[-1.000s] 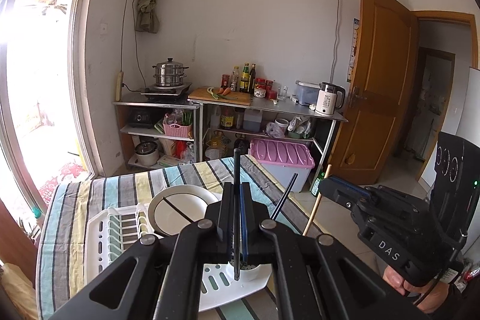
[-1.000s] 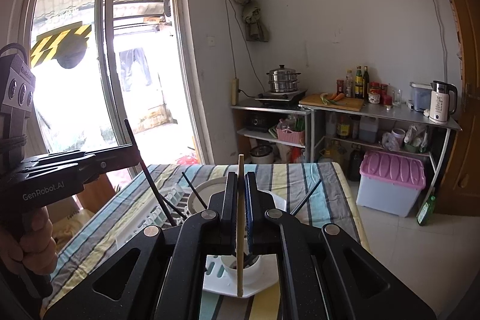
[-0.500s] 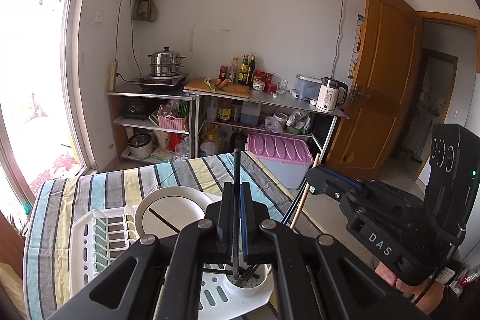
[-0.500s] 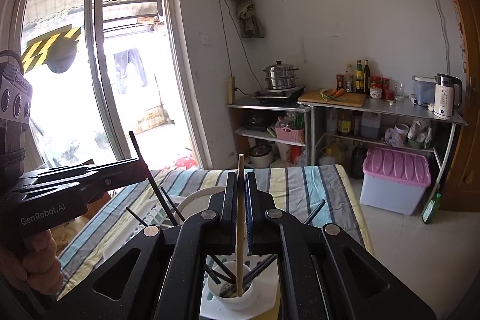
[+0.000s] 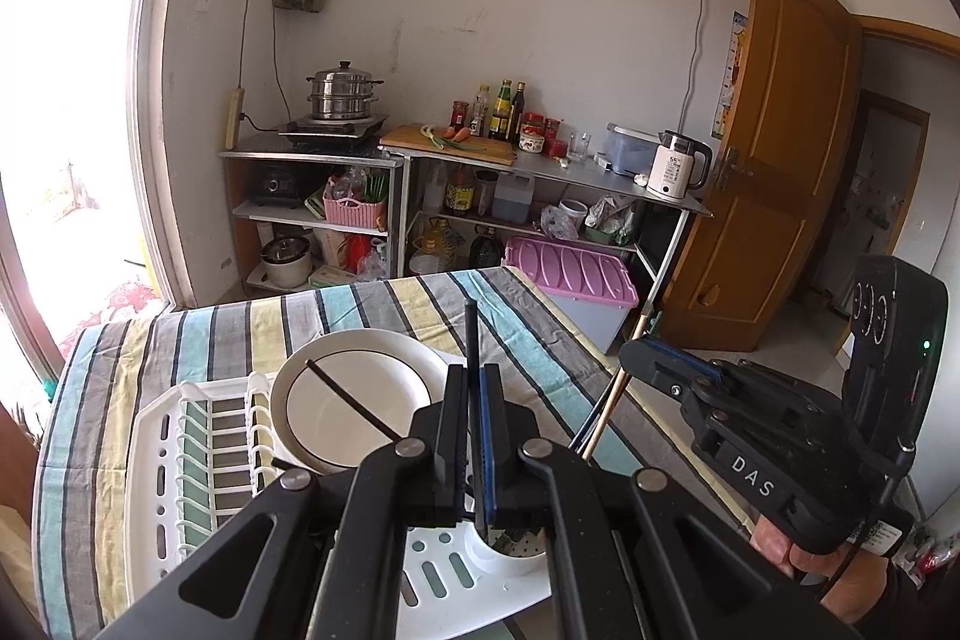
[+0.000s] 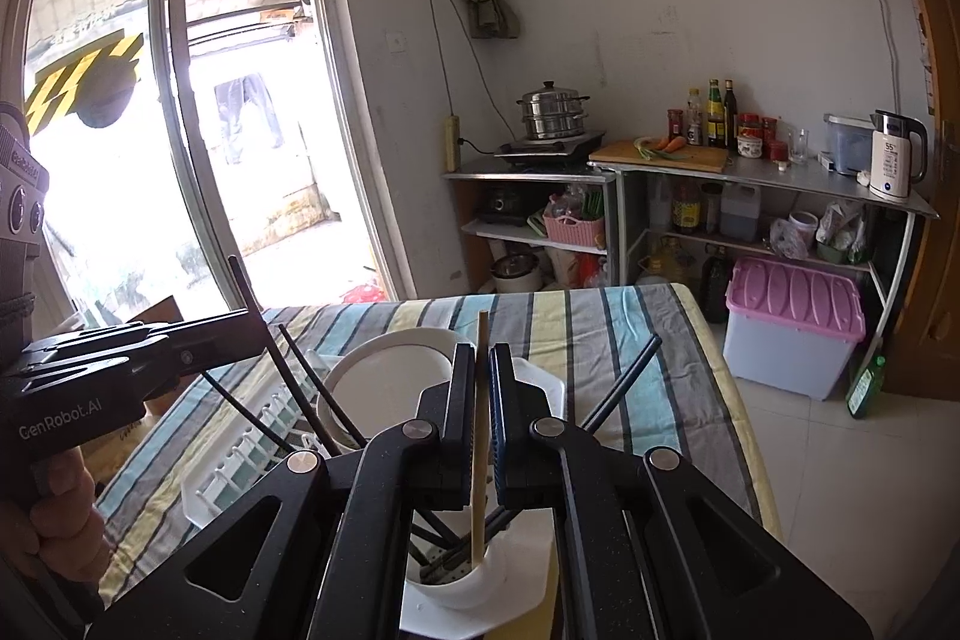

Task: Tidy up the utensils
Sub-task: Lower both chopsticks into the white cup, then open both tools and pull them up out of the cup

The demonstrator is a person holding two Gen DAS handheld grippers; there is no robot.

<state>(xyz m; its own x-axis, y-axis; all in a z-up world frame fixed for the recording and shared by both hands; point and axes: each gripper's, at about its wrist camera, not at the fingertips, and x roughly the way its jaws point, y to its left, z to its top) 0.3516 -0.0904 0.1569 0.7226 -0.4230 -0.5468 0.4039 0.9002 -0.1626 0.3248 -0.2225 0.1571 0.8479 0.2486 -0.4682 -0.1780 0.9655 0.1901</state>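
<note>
Two grippers (image 5: 474, 388) (image 6: 483, 370). One wooden chopstick (image 6: 479, 436). About five black chopsticks (image 6: 618, 383). One plate (image 5: 354, 400). One drying rack (image 5: 162, 460). One white cup (image 6: 462, 580). One kettle (image 5: 675, 163).

tablecloth (image 5: 372, 304) — teal, yellow, grey stripes | rack (image 5: 156, 460) — white | bin lid (image 5: 570, 268) pink

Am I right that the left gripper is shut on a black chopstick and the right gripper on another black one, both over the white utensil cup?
Not quite. The right gripper is shut on a light wooden chopstick, as the right wrist view shows. The left gripper does hold a black chopstick, both over the white utensil cup.
</note>
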